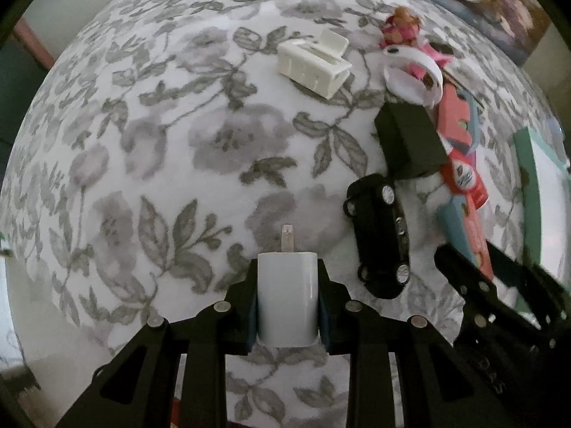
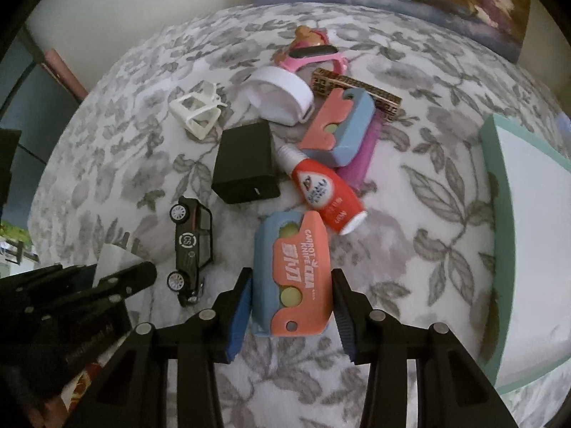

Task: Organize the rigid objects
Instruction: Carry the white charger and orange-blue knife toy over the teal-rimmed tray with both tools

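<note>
where toys lie, grey floral cloth [image 2: 410,192]

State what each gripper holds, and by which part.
Left gripper: white charger, clamped by its two flat sides, prongs forward. Right gripper: nothing held; its jaws straddle the carrot knife.
</note>
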A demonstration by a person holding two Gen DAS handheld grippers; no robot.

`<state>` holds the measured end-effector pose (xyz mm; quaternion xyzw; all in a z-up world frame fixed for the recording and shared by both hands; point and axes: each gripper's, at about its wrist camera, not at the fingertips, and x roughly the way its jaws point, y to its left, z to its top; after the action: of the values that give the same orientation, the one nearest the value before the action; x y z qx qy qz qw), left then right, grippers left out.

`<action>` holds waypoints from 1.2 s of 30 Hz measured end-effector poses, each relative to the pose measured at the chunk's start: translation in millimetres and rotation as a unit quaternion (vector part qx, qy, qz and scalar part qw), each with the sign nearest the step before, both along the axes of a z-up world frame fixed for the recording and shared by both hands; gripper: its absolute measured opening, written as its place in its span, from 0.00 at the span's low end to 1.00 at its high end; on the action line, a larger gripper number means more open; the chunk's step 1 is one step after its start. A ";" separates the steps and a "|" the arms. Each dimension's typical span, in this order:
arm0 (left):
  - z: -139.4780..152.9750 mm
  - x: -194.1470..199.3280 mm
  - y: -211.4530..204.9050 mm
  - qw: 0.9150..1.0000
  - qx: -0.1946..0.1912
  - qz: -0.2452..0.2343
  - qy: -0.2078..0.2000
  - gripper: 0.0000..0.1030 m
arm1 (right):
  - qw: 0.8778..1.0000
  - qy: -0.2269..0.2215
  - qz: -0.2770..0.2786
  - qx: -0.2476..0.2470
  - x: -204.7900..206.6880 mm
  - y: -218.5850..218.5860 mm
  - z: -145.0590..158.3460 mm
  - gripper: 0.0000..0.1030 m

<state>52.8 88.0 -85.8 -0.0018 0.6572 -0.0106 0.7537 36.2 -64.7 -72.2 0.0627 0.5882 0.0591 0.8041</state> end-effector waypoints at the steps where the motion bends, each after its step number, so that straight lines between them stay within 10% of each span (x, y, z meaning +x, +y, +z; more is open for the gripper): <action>1: 4.2 0.4 0.1 1.000 0.001 0.004 -0.001 0.27 | 1.000 -0.003 -0.004 0.009 -0.8 -4.2 3.7 0.44; 17: 106.6 24.0 -114.3 0.994 -0.015 -0.070 -0.088 0.27 | 0.992 -0.071 -0.104 0.029 -4.0 -94.0 61.8 0.44; 36: 50.4 29.9 -278.8 0.983 -0.034 -0.169 -0.060 0.27 | 0.950 -0.031 -0.312 0.009 -16.9 -256.2 15.0 0.44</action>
<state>82.7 -190.8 -35.3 0.0844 0.6010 -0.1602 0.7784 19.3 -320.9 -57.2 0.2485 0.5135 -0.1874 0.7996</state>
